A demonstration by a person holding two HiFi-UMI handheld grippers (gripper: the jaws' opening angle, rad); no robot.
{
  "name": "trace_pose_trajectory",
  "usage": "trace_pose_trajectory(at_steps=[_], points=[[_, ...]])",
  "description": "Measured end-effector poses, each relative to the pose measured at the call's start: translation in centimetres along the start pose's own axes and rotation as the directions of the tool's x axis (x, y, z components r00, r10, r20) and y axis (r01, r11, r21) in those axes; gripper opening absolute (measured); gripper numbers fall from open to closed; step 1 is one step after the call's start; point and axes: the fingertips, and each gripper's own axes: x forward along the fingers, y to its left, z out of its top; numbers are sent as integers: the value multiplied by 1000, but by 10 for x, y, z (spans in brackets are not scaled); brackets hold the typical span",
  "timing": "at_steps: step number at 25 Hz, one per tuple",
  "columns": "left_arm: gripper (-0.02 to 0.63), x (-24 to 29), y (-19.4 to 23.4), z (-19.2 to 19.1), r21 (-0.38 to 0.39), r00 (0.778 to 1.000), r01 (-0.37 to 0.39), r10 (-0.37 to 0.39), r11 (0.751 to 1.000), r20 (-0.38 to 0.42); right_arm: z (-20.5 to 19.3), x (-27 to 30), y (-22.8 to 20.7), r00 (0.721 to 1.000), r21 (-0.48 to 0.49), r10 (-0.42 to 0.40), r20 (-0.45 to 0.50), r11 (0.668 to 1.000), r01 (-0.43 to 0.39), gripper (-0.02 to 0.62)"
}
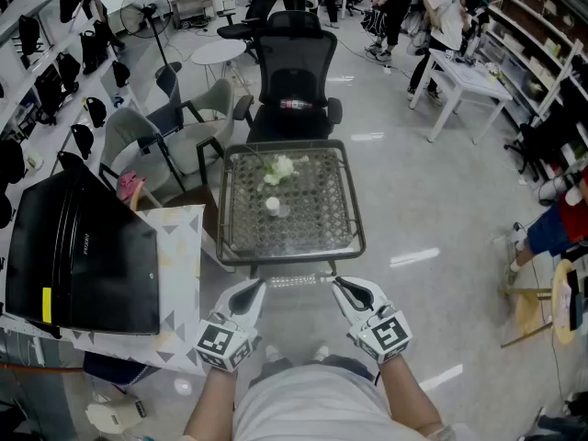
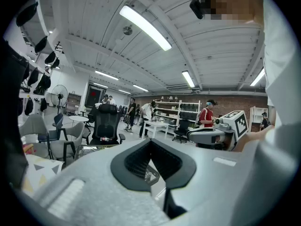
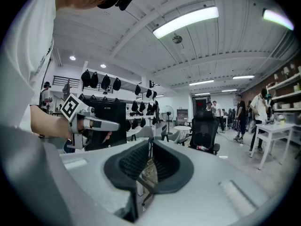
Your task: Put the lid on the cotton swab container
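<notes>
A small white cylinder, the cotton swab container (image 1: 273,206), stands on the glass top of a low metal-framed table (image 1: 352,211). Behind it lies a white and pale green clump (image 1: 280,168); it is too small to tell if the lid is there. My left gripper (image 1: 250,294) and right gripper (image 1: 344,289) hover side by side just short of the table's near edge, both apart from the container. Each is shut with nothing between its pads, as the left gripper view (image 2: 150,142) and right gripper view (image 3: 151,144) show.
A black office chair (image 1: 294,72) stands behind the table, with grey armchairs (image 1: 138,141) to its left. A black box (image 1: 87,246) rests on a patterned surface at my left. A wooden stool (image 1: 533,301) is at the right; a white table (image 1: 464,76) and several people are far back.
</notes>
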Motion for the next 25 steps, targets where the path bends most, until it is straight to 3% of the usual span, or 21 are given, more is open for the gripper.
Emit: trace_pose_trajectory(at_steps=[4,17,25], points=[[8,-6,11,7,38,1000,-7,7,999,2,5,7,1,1000,-3,-14,-4,1000,14,28],[8,-45,83,-5,-33,999,-42,42,999,21,14,63,37,999,6,-42,12,999,42,28],[8,-49,121,-5,21,999,-32,31,999,22,4,98,50,996,17,-84,-14,996,84,28]])
